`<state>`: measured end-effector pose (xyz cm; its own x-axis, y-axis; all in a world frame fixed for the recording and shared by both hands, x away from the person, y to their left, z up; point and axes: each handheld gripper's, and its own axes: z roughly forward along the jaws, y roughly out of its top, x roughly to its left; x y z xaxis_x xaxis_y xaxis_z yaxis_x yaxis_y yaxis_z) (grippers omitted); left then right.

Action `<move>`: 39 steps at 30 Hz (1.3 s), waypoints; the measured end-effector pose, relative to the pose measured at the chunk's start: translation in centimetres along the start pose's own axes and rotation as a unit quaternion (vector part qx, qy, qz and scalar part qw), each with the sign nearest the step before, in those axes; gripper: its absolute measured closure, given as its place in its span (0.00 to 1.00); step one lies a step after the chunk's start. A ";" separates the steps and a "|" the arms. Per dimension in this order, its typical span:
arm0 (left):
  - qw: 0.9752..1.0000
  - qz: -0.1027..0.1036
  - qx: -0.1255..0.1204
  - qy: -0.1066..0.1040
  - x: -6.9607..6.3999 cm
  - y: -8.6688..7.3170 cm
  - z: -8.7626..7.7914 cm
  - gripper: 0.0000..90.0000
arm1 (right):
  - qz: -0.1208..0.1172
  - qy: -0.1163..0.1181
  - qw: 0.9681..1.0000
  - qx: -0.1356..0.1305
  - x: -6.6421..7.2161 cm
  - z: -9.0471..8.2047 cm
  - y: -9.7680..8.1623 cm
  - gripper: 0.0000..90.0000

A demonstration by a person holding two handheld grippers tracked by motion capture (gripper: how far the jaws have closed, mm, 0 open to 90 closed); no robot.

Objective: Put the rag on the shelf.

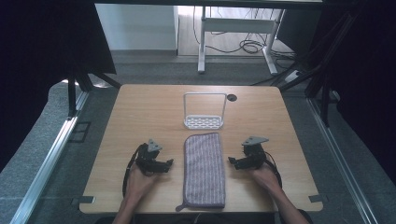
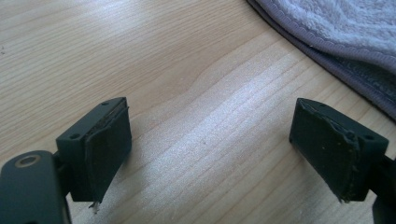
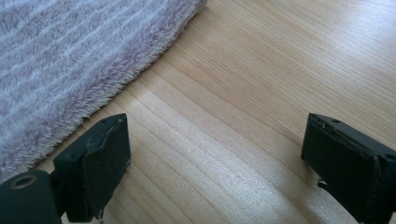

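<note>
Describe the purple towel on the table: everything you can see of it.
The towel is a folded cloth, greyish purple with fine pale stripes along its length, fluffy like terry or microfibre, with a stitched hem showing in the left gripper view. It lies flat as a long rectangle in the middle of the wooden table, its long side running away from the person, a small loop at its near left corner. The near end reaches the table's edge; the far end stops just short of the white wire rack. Nothing but the table touches it.

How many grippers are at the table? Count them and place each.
2. The left gripper sits on the table left of the folded purple towel, jaws open; the right gripper sits right of it, jaws open too.
</note>
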<state>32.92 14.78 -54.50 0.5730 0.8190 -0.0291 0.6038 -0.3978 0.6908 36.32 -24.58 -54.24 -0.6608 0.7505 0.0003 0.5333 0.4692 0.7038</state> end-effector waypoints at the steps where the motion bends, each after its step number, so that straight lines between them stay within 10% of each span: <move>1: 1.000 0.000 0.000 0.000 0.0 0.0 0.0 0.14 | 0.000 0.000 1.000 0.002 0.0 0.0 0.1 0.10; 24: 0.999 0.017 -0.018 -0.022 -0.5 2.5 0.4 0.25 | 0.029 0.031 0.999 0.002 -0.2 -0.7 2.4 0.16; 39: 0.998 0.052 -0.026 -0.033 -1.0 6.9 2.7 0.40 | 0.024 0.043 0.999 -0.005 0.1 0.9 5.7 0.43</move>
<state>37.98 10.09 -51.67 0.6672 0.7449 -0.0023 0.5109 -0.4553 0.7291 39.77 -21.44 -50.81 -0.6775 0.7294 0.0946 0.5606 0.4288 0.7084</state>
